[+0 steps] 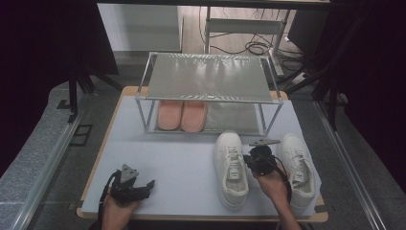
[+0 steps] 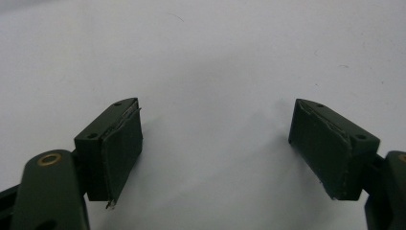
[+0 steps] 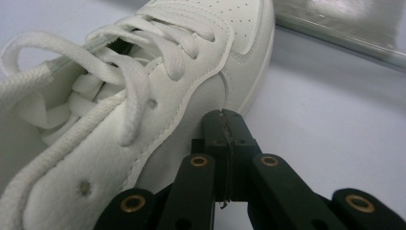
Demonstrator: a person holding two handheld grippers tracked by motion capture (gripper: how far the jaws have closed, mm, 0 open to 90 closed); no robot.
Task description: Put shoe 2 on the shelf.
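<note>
At the near left corner of the table (image 1: 143, 158), your left gripper (image 1: 143, 186) rests low over bare white surface with its jaws spread wide and nothing between them; the left gripper view confirms the gap is only tabletop, so that hand looks parked, out of the way until it is needed. Farther back, toward the middle, the two-tier shoe rack (image 1: 206, 76) stands at the far edge, and the pink slippers (image 1: 182, 115) already fill the left half of its lower shelf, which leaves the right half free, probably the spot meant for the sneakers. Moving right, the left white sneaker (image 1: 231, 167) lies toe toward the rack, just in front of that free half. Your right gripper (image 1: 250, 159) sits between the pair, and in the right gripper view its jaws are pressed together with nothing clamped, their tips right against the sneaker's (image 3: 143, 120) side wall near the sole; whether they touch the leather I cannot tell. You seem to be nudging or lining up rather than grasping. Rightmost, the right white sneaker (image 1: 298, 165) lies parallel, near the table's edge.
</note>
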